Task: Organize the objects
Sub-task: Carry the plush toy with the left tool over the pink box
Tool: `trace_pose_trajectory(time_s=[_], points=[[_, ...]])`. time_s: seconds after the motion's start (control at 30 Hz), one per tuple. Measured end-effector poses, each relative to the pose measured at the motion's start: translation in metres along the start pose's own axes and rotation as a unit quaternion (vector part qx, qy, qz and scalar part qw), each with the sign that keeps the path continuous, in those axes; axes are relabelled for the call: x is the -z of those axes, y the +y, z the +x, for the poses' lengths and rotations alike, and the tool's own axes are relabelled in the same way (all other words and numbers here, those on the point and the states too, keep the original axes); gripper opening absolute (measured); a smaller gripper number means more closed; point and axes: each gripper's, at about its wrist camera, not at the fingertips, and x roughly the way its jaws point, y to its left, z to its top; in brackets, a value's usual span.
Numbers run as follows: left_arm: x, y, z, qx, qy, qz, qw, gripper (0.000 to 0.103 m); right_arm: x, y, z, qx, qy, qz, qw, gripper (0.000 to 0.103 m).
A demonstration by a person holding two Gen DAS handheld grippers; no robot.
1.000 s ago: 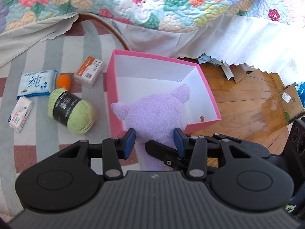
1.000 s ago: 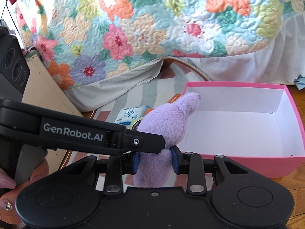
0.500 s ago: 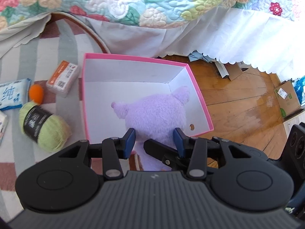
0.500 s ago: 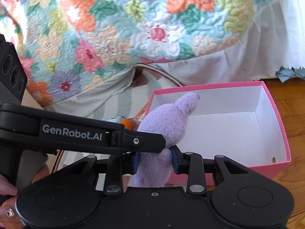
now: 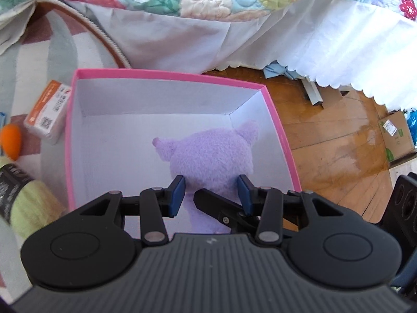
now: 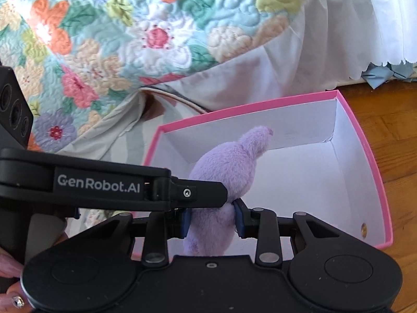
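A purple plush toy (image 5: 212, 156) is held by both grippers over the inside of a pink box with white walls (image 5: 166, 96). My left gripper (image 5: 211, 193) is shut on the toy's lower body, blue pads at each side. My right gripper (image 6: 211, 219) is shut on the same toy (image 6: 229, 167) from another side; the left gripper's black finger crosses in front of it. The box rim (image 6: 260, 105) shows in the right wrist view too. The toy's underside is hidden.
On the striped rug left of the box lie an orange-and-white packet (image 5: 48, 112), a small orange ball (image 5: 10, 142) and a green yarn ball (image 5: 26, 203). A floral quilt (image 6: 130, 26) and white bed skirt (image 5: 286, 31) hang behind. Wooden floor (image 5: 338, 151) with cardboard boxes lies right.
Both grippers have carried the plush toy forward from the box's near edge to over its inside. The box looms larger and the rug items have slid left.
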Motion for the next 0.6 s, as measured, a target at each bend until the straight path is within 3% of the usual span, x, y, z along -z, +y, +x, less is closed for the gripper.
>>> trace_pose_trajectory(time_s=[0.23, 0.6], points=[[-0.014, 0.012, 0.033, 0.025, -0.011, -0.036, 0.9990, 0.041, -0.018, -0.020, 0.028, 0.011, 0.019, 0.011, 1.000, 0.037], [-0.022, 0.024, 0.085, 0.045, 0.008, -0.075, 0.9962, 0.040, -0.025, -0.055, 0.057, 0.032, 0.056, 0.030, 0.997, 0.037]])
